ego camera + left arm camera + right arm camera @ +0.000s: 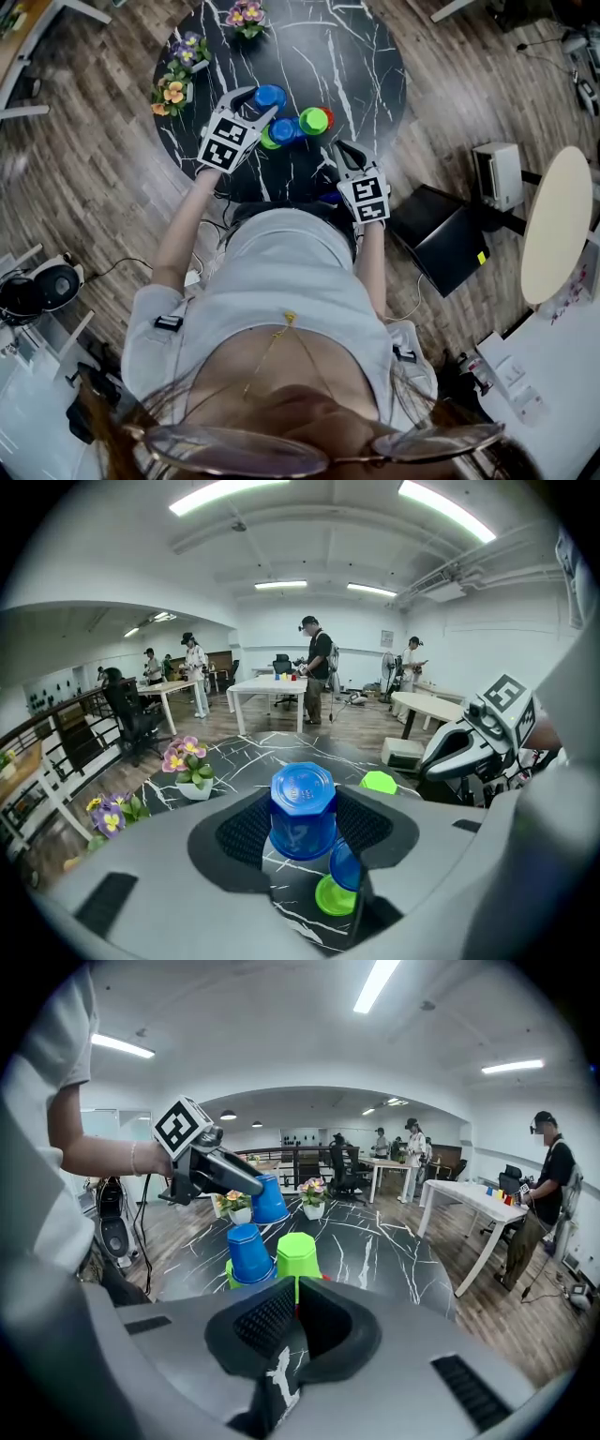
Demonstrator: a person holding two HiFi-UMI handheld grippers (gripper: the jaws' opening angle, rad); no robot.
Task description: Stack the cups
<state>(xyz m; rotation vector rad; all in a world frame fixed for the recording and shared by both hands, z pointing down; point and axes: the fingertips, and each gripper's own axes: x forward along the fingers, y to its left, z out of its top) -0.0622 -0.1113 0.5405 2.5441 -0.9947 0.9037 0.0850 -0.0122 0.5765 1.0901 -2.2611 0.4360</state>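
Observation:
My left gripper (261, 101) is shut on an upside-down blue cup (270, 96), held above the black marble table (356, 66). In the left gripper view the blue cup (302, 810) sits between the two pads, clear of the tabletop. Below and to its right, a second blue cup (284, 129) stands inverted on a green cup (268, 142). Next to that pair another green cup (314, 120) sits over a red one (327, 116). My right gripper (340, 150) is shut and empty near the table's front edge, pointing at the green cup (298, 1255) and the stacked blue cup (248, 1252).
Three small flower pots (187, 52) line the table's far left rim. A black box (441, 234) and a round beige table (555, 225) stand on the floor to the right. People work at desks in the background.

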